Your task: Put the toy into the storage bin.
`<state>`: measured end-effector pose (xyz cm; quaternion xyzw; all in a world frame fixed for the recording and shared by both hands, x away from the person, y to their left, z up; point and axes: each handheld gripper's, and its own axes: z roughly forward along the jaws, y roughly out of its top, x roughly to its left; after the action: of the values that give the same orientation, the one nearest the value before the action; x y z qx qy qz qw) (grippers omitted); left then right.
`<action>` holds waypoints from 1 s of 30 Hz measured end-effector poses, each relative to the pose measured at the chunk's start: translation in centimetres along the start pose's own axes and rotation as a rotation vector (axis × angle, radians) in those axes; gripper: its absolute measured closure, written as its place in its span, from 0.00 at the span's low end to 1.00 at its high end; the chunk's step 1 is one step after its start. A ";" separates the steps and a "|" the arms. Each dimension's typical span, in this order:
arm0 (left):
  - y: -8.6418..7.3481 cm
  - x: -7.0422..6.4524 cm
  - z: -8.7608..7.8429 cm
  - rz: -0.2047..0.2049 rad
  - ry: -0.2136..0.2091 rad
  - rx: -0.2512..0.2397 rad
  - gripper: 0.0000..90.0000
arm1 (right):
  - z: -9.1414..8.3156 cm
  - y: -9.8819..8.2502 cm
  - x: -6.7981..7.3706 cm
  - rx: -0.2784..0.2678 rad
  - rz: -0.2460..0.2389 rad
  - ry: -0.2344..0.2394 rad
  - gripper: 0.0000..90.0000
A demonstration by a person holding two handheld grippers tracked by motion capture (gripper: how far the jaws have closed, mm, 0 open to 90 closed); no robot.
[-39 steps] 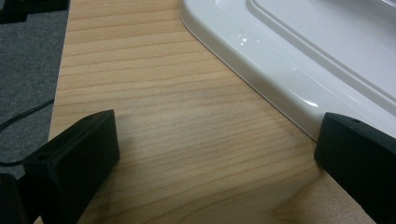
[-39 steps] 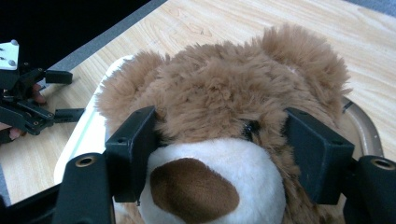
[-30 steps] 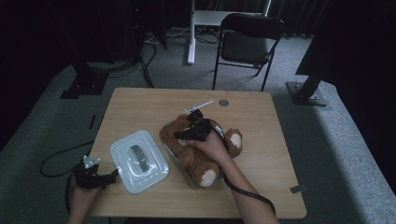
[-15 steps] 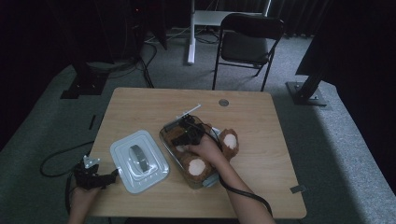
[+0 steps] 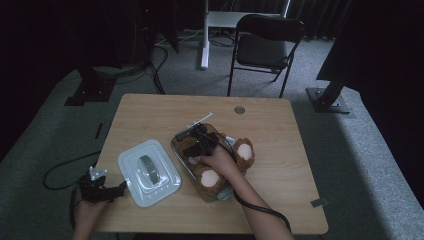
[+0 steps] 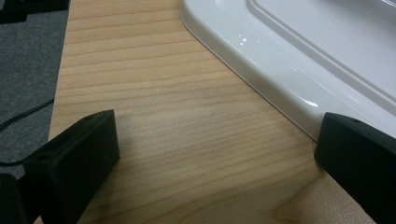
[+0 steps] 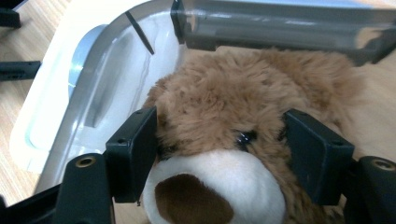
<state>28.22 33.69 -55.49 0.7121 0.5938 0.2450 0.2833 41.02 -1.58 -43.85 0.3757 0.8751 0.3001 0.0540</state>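
A brown teddy bear (image 5: 211,178) lies with its head inside a clear plastic container (image 5: 181,150) at the table's middle, its pale-soled feet sticking out toward the front right. My right gripper (image 5: 197,145) reaches down into the container. In the right gripper view the bear's head (image 7: 233,93) sits between the two jaws of the right gripper (image 7: 224,140), both pads sunk in the fur beside the eyes; the jaws have just been opening a little. The left gripper (image 5: 117,189) rests at the front left, open over bare wood (image 6: 219,140), beside the white lid (image 6: 299,56).
The white lid (image 5: 150,172) lies flat left of the container. A thin white stick (image 5: 200,120) and a round grommet (image 5: 239,109) lie farther back on the table (image 5: 280,200). A folding chair (image 5: 267,47) stands behind. Cables trail off the front edge.
The right hand has come down and toward the front, lowering the bear into the container, whose rim now shows. The left hand has kept still.
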 end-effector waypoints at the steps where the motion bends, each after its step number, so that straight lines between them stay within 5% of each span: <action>1: 0.0 0.0 0.0 0.000 0.000 0.000 0.01 | -0.4 0.0 0.2 -0.010 -0.011 -0.016 0.33; 2: 0.0 0.0 0.0 0.000 0.000 0.000 0.01 | -0.9 0.1 0.3 -0.030 -0.016 -0.028 0.33; 4: 0.0 0.0 0.0 0.000 0.000 0.001 0.01 | -2.2 0.2 0.2 -0.079 0.013 0.035 0.33; 12: 0.0 0.0 0.0 0.000 0.001 -0.001 0.01 | -7.4 0.0 0.3 -0.214 0.012 0.113 0.33; 22: 0.0 0.0 0.0 0.000 0.000 0.001 0.01 | -13.9 -2.7 -1.1 -0.336 -0.010 0.121 0.37; 30: 0.0 0.0 0.0 -0.001 0.000 0.001 0.01 | -15.9 -6.9 -3.7 -0.342 0.026 0.064 0.38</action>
<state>28.23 33.69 -55.48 0.7119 0.5943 0.2446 0.2832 34.26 -15.58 -35.25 0.3626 0.8077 0.4570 0.0851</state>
